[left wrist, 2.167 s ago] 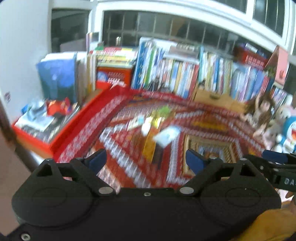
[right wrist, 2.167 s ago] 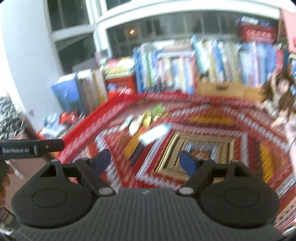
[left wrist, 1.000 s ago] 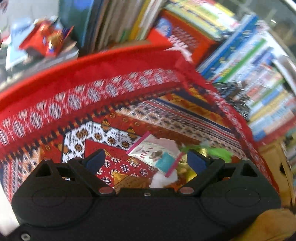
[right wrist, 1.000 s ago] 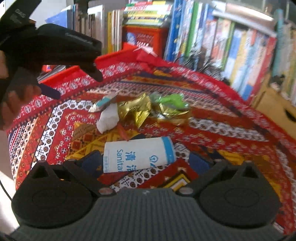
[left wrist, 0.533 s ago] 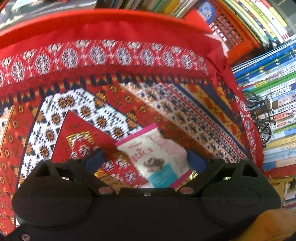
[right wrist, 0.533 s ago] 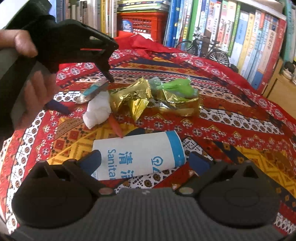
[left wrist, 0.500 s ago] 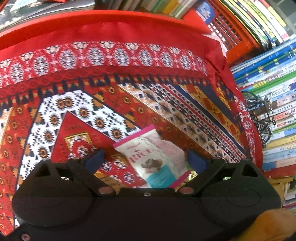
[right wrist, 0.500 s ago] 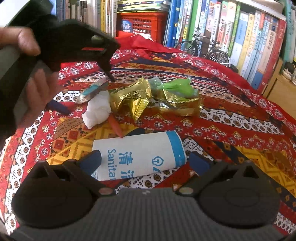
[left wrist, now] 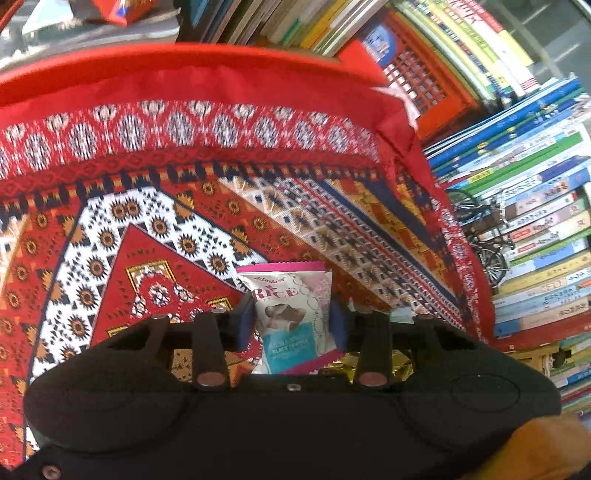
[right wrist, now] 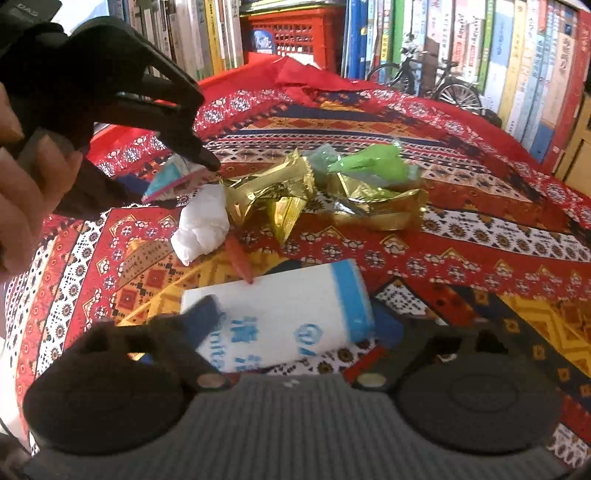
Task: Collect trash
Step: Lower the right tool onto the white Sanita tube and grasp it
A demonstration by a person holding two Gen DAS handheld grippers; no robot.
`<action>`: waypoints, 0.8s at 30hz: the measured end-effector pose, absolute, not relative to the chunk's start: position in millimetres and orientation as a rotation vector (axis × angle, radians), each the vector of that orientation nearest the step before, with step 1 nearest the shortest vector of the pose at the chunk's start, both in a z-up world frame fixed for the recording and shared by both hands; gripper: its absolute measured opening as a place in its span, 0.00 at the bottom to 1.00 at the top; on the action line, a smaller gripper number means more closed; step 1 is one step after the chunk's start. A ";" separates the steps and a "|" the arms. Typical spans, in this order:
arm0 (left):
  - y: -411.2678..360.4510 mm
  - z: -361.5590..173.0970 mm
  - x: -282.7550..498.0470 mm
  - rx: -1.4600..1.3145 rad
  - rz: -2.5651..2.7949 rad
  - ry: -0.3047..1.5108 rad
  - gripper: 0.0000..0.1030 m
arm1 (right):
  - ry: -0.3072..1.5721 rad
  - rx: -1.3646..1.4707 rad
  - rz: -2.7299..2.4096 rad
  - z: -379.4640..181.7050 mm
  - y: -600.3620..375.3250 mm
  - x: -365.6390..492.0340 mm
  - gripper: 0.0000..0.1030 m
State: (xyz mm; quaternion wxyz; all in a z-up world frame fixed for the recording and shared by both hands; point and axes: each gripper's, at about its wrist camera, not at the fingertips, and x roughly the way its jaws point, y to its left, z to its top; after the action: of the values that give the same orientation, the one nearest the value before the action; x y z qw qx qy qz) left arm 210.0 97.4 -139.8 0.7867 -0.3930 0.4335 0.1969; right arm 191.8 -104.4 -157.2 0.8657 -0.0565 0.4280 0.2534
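Observation:
A pink-and-white snack packet (left wrist: 291, 299) stands between the pads of my left gripper (left wrist: 291, 321). Its jaws are closing and both pads touch the packet's sides. From the right wrist view the same packet (right wrist: 162, 177) shows in the left gripper (right wrist: 170, 175), held by a hand (right wrist: 22, 192). My right gripper (right wrist: 295, 321) is closing on a white wipes pack (right wrist: 280, 314) with a blue band, and its pads meet the pack's two ends. Behind it lie a crumpled white tissue (right wrist: 203, 225), gold foil wrappers (right wrist: 273, 188) and a green wrapper (right wrist: 369, 162).
All the litter lies on a red patterned cloth (right wrist: 480, 229). Rows of books (right wrist: 517, 55) line the far edge, with a red crate (right wrist: 295, 33) and a toy bicycle (right wrist: 424, 81) in front of them. A small orange-red strip (right wrist: 240, 258) lies by the pack.
Both pairs of jaws have narrowed from wide open. The left gripper sank onto the snack packet, which now sits straight between its pads. The right pads came in against the wipes pack.

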 end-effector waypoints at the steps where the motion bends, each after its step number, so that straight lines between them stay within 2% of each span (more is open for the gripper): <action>1: 96.5 -135.3 208.3 -0.835 0.424 0.929 0.36 | 0.896 -0.107 0.526 -155.5 -107.6 190.5 0.54; 2: 97.0 -132.1 207.5 -0.827 0.423 0.927 0.36 | 0.898 -0.097 0.520 -154.0 -110.7 188.8 0.39; 4: 97.2 -124.2 202.6 -0.812 0.417 0.921 0.36 | 0.904 -0.087 0.511 -150.3 -117.2 186.5 0.18; 5: 96.7 -120.4 200.1 -0.804 0.415 0.917 0.36 | 0.902 -0.081 0.511 -148.1 -120.4 183.9 0.12; 6: 96.1 -116.6 195.7 -0.793 0.412 0.914 0.36 | 0.900 -0.074 0.511 -145.7 -124.0 182.1 0.09; 7: 94.8 -112.3 192.9 -0.778 0.409 0.913 0.35 | 0.901 -0.069 0.507 -143.5 -127.2 180.3 0.03; 9: 92.3 -105.9 188.4 -0.751 0.400 0.917 0.34 | 0.894 -0.089 0.493 -137.7 -130.6 173.0 0.03; 10: 91.1 -102.9 185.9 -0.738 0.395 0.919 0.34 | 0.883 -0.121 0.498 -134.2 -131.0 169.8 0.07; 11: 90.1 -99.2 182.9 -0.722 0.386 0.922 0.34 | 0.878 -0.165 0.528 -131.5 -129.3 167.5 0.16; 14: 85.3 -91.7 177.8 -0.650 0.366 0.934 0.35 | 0.847 -0.336 0.682 -127.1 -116.9 163.2 0.74; 19: 80.0 -89.8 174.2 -0.534 0.330 0.971 0.35 | 0.730 -0.680 0.921 -133.5 -79.1 168.5 0.83; 24: 79.5 -87.4 170.5 -0.452 0.315 0.981 0.35 | 0.862 -0.739 1.085 -144.7 -54.0 193.7 0.85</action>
State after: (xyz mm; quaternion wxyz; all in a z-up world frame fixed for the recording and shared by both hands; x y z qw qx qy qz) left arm 170.5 79.5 -87.4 0.8458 -0.2141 0.4652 0.1495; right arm 193.7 -54.0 -144.7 0.7073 -0.3328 0.3879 0.4884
